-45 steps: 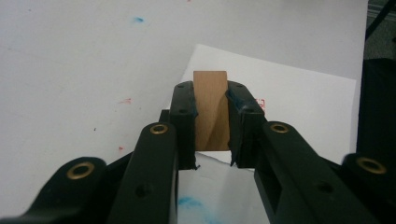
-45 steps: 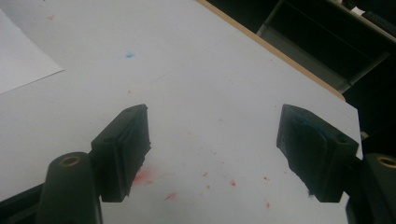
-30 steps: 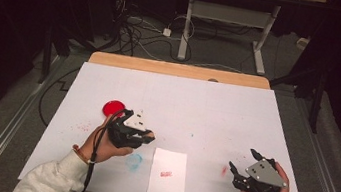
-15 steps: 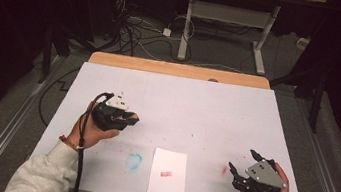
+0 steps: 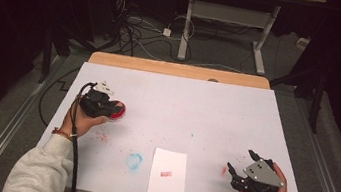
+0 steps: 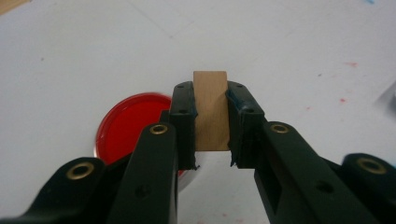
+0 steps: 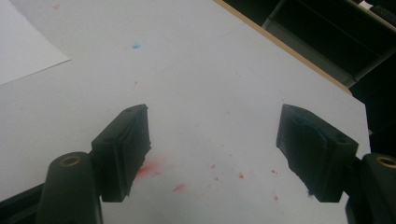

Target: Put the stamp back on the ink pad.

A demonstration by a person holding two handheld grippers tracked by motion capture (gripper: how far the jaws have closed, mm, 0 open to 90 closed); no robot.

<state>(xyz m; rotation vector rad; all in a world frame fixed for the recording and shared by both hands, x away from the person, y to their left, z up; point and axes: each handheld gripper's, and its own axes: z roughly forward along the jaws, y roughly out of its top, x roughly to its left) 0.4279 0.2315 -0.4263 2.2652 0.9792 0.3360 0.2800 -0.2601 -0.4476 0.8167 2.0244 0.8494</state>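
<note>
My left gripper [image 5: 112,108] is at the left of the table, shut on a small wooden block [image 6: 211,107] that stands upright between its pads. It hangs right next to a round red dish [image 6: 128,123], which peeks out from under the jaws as a red dish [image 5: 118,114] in the high view. I cannot tell whether the block touches the dish. Near the front right edge my right gripper [image 5: 240,160] is held low in a hand. Its jaws stand wide apart over bare table, as the right gripper [image 7: 212,135] shows up close.
A white paper sheet [image 5: 165,191] with a small red mark [image 5: 166,174] lies at the front middle. A blue smear [image 5: 134,160] is left of it, and red specks dot the white table cover [image 5: 197,110]. Cables and desk legs stand beyond the wooden far edge [image 5: 177,69].
My left gripper has moved left and away from the paper with the block in it, and now partly covers the red dish. The right gripper has stayed put.
</note>
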